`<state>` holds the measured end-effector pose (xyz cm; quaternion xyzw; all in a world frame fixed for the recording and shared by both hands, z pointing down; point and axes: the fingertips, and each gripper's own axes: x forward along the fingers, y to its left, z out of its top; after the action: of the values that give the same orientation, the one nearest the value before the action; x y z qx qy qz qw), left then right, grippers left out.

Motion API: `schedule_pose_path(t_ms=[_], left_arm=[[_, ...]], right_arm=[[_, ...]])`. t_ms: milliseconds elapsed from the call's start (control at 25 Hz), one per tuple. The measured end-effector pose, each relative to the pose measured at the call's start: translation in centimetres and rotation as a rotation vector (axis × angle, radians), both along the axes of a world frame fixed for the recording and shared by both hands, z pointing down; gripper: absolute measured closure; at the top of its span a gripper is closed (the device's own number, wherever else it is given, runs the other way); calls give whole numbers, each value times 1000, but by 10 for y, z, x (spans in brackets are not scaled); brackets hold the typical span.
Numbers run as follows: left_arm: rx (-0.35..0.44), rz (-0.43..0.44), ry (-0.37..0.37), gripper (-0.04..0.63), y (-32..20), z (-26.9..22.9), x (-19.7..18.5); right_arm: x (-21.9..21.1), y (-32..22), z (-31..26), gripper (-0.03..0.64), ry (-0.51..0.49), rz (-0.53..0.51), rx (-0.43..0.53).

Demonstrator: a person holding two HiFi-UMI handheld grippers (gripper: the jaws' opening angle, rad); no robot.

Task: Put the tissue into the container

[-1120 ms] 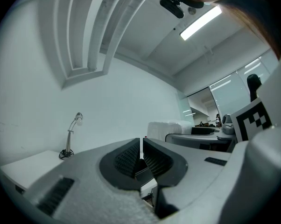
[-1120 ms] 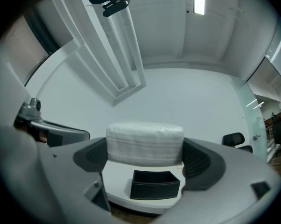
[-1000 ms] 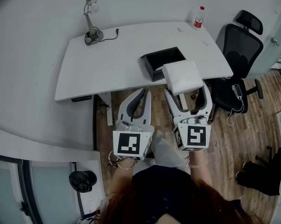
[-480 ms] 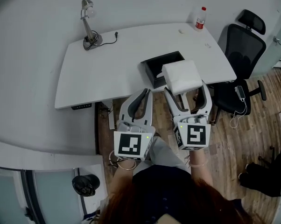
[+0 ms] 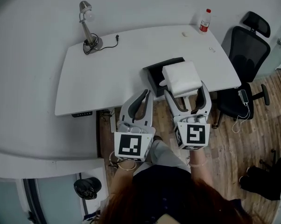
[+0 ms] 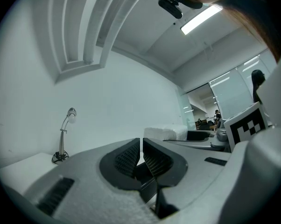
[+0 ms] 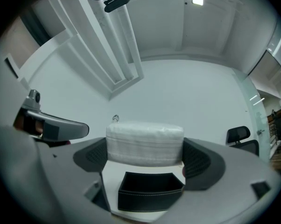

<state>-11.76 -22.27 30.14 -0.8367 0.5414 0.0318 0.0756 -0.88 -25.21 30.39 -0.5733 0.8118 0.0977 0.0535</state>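
The right gripper point(image 5: 186, 95) holds the tissue point(image 5: 181, 77), a white, soft-looking pack, its fingers point(image 7: 202, 158) spread wide and pressed against the pack's two ends. In the right gripper view the tissue point(image 7: 144, 142) sits across the gap between the fingers, and the container point(image 7: 150, 190), an open black box with a stitched rim, shows just below it with a strip of white table between the two. From the head view the pack hangs over the near right part of the container point(image 5: 154, 70) and hides that corner; the box stands near the front edge of the table point(image 5: 112, 64). The left gripper point(image 5: 143, 95) is held beside the right one, in front of the table edge and over the wooden floor point(image 5: 252, 125). Its fingers point(image 6: 126, 157) are brought together with only a thin slit between the ribbed pads, and nothing is in them. A desk lamp point(image 5: 87, 27) stands at the far left of the table with its cord trailing beside it, a bottle point(image 5: 205, 21) with a red cap stands at the far right corner, and a black office chair point(image 5: 245, 45) is just beside the table's right end.
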Motion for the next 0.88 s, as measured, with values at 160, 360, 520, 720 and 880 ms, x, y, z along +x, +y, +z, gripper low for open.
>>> schedule_pose_path(t_ms=[160,360,520,720,880], left_arm=[[-18,-1,-7,554,-17,5,-4],[-24,2,-1,554,-38,5,-3],[-26,4,5,554,-54,6,-1],[-39,3,1,554,-73,13,-1],[-55,0,-2,554,-88,19,-1]], right_arm=[[-6,-17,6,170,4,-6,-12],[-8,-39,15,170,20,-14,-33],[-9,-55,23,170,31,-24,-52],[-9,-74,37,170,49,-29,-82],[-9,-89,49,170,61,-35,-112]])
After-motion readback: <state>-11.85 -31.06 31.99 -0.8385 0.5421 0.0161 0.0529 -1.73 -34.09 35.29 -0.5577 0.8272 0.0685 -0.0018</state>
